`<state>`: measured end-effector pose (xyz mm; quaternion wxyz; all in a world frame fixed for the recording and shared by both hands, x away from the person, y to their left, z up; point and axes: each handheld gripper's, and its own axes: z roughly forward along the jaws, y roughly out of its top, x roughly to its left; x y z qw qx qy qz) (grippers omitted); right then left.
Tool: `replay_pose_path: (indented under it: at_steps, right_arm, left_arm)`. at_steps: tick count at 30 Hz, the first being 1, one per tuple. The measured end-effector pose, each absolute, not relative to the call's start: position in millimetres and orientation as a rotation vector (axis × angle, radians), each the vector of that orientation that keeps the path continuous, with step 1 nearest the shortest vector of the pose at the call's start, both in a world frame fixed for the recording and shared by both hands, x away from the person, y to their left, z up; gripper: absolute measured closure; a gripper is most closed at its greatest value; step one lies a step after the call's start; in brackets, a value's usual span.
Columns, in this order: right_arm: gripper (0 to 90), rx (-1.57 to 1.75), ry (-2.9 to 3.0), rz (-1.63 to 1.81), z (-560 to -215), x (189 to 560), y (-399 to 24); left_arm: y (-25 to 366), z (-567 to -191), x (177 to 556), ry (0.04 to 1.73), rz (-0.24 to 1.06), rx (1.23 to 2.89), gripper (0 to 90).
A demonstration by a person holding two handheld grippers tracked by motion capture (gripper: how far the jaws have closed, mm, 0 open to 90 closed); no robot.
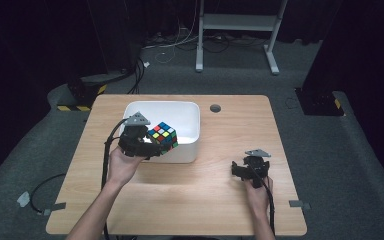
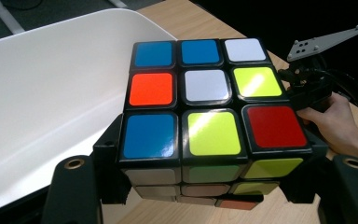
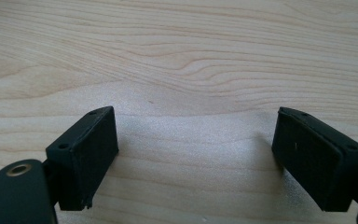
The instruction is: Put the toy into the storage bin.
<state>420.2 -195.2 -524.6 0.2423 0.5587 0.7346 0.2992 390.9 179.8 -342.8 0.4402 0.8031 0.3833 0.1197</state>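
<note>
A scrambled colour cube (image 1: 163, 137) hangs over the near right part of the white bin (image 1: 186, 114), clamped between the jaws of my left gripper (image 1: 155, 145). In the left gripper view the cube (image 2: 212, 114) sits between both black jaws, its top face showing blue, white, orange, yellow and red stickers, with the bin (image 2: 42, 88) behind and to the left. My right gripper (image 1: 245, 172) rests low over the table at the right, and in the right gripper view my right gripper (image 3: 196, 156) stands open with only bare wood between its jaws.
The light wooden table (image 1: 220, 200) has a round cable hole (image 1: 215, 108) near its far edge. Beyond it, a white desk frame (image 1: 237, 30) and cables lie on the grey floor. The other hand and its gripper (image 2: 317, 79) show at the right of the left gripper view.
</note>
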Motion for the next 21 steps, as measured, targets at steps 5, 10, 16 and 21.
replay_pose_path:
  at_steps: [5, 10, 16, 21]
  right_arm:
    - [14.2, 1.528, 2.008, 0.818, -525, 420, -195]
    - [14.1, 1.527, 2.009, 0.818, -525, 420, -195]
    - [14.2, 1.527, 2.008, 0.818, -525, 420, -195]
    - [14.1, 1.527, 2.008, 0.818, -525, 420, -195]
  left_arm:
    - [181, -342, 393, 0.957, 0.304, 1.988, 33.4]
    - [181, -341, 395, 0.959, 0.312, 1.987, 33.3]
    - [182, -339, 399, 0.961, 0.323, 1.989, 33.4]
    - [181, -339, 402, 0.966, 0.327, 1.99, 33.4]
